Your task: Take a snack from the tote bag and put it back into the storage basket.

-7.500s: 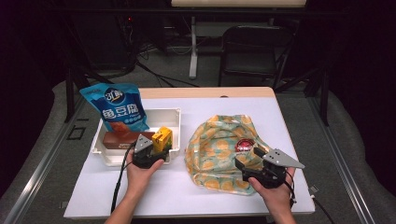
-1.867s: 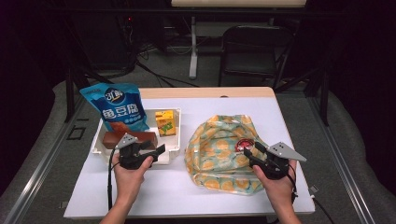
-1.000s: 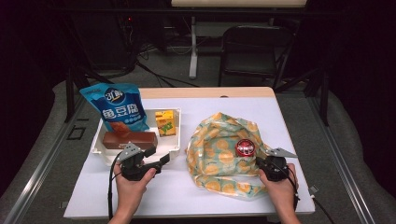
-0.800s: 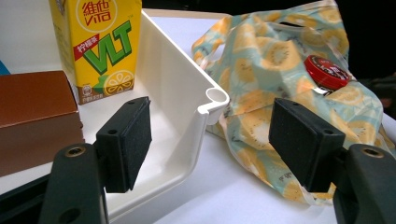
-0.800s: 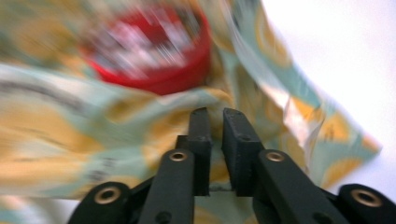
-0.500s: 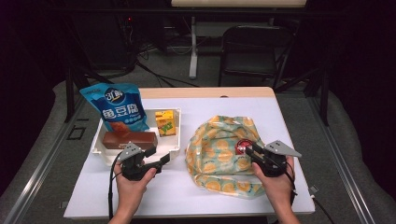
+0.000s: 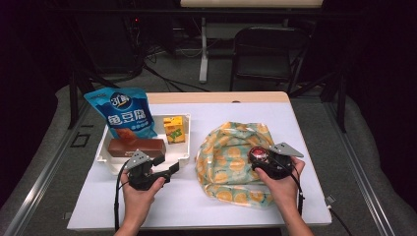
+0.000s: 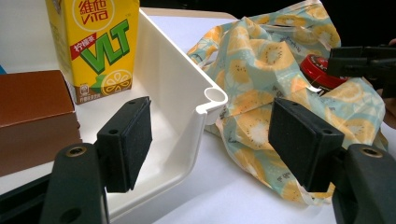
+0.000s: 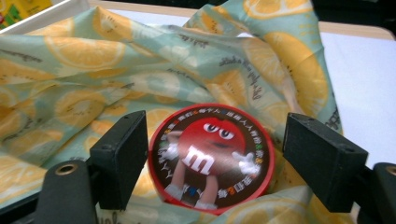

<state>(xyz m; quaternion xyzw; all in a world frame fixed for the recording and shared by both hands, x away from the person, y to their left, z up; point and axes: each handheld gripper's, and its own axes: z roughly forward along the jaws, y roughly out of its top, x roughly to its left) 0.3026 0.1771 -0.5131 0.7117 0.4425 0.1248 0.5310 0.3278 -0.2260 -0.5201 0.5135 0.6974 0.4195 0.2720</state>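
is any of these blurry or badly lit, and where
High view: room behind is dark, white table brightly lit, detail soft. Left gripper view: yellow lemon-tea carton sharp, near black claw pads soft. Right gripper view: round red candy tin slightly blurred, lemon-print cloth bag soft.

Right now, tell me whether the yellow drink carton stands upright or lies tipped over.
Upright. The yellow drink carton stands on its base in the white tray, print reading right way up, beside the brown box.
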